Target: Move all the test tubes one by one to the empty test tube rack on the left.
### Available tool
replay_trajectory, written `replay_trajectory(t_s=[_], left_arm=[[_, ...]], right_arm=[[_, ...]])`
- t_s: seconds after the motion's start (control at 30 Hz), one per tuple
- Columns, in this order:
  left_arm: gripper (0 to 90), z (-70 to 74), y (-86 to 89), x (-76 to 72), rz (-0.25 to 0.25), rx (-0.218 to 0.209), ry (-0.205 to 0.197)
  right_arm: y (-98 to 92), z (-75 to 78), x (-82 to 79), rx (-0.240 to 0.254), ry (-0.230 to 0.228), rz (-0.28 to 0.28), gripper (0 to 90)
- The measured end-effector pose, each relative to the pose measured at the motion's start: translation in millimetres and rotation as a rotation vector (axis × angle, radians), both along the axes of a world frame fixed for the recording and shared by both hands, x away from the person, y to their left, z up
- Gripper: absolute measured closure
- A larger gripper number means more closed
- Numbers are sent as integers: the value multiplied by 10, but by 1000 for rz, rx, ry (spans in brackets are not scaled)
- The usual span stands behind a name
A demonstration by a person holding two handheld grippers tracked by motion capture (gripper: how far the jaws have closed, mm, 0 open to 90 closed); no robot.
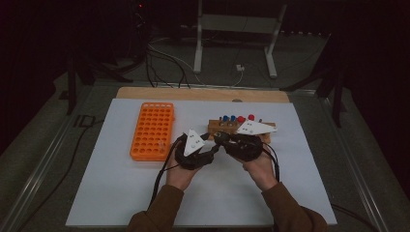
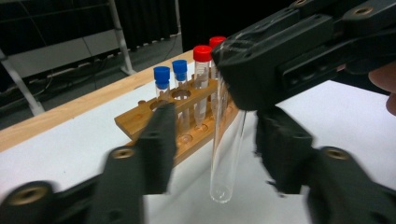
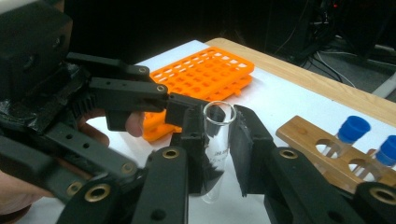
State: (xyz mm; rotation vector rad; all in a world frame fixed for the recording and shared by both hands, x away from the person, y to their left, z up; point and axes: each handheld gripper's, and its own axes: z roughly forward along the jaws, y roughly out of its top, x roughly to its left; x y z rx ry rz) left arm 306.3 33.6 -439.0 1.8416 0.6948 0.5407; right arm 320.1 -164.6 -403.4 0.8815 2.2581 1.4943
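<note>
Clear glossy glass tube (image 2: pixel 227 154), matt wooden rack (image 2: pixel 140 122), orange plastic rack (image 3: pixel 205 74).

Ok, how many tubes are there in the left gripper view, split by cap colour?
Blue-capped tubes: 2
Red-capped tubes: 2
Uncapped glass tube: 1
Total: 5

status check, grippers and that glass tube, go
Right gripper shut on open glass tube, upright. Left gripper straddling tube, pads not touching. Wooden rack close behind; orange rack off to the side.
</note>
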Motion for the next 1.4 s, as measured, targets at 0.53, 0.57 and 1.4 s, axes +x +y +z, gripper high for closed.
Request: replay_trajectory(t_s=[0.53,0.57,1.4], left_arm=[[756,-28,46,23,-16,20,15],[757,-27,64,24,-11,19,16],[757,73,679,56,96,-54,10]], right_arm=[[-73,1,-3,31,-9,-6,512],[-101,7,-3,33,-11,-15,466],[-795,-195,-59,49,-25,-225,16]])
